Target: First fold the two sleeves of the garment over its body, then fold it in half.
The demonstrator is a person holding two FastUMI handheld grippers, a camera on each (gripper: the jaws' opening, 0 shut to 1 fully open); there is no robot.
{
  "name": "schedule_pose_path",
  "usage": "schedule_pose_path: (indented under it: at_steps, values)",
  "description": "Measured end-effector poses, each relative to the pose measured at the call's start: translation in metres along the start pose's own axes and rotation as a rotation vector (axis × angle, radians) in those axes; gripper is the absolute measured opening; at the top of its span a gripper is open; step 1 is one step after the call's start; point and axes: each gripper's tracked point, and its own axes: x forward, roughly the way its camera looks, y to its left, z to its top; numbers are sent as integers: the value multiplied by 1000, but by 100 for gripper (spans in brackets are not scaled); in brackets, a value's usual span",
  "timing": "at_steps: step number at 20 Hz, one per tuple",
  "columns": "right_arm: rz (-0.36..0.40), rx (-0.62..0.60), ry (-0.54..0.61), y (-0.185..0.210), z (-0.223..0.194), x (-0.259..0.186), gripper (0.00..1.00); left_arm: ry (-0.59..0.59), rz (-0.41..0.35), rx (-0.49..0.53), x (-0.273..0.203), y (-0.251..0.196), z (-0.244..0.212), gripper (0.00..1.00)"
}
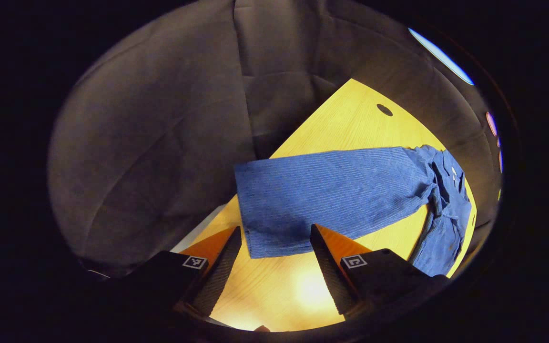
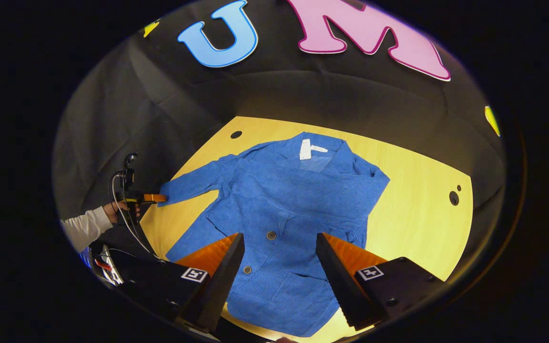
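Both fingers of the left gripper stand spread apart, holding nothing, with the cuff end of the jacket's outstretched sleeve lying on the table just ahead of their tips. That sleeve runs across the yellow wooden table toward the body of the blue jacket, which is bunched near the table's far right edge in the left gripper view. In the right gripper view the right gripper likewise has its fingers apart and grips nothing; it hovers over the lower front of the jacket, near the buttons. The garment lies flat, front up, collar toward the table's far edge, a white tag at the neck. One sleeve reaches out to the left edge of the table, where the other gripper, held by a hand in a white sleeve, sits at the cuff. The opposite sleeve already lies folded over the body. Round holes show in the bare tabletop to the right.
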Motion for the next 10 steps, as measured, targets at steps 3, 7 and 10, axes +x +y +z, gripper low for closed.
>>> schedule_pose_path:
  at_steps: [3,7,10]
  values:
    - [-3,25,1,-2,-3,-3,97,12,-17,-8,5,-2,4,83]
    - [11,18,18,7,-13,-3,98,102,-9,27,4,2,4,80]
    - [27,-7,39,18,-26,-7,97,172,36,79,4,14,5,47]
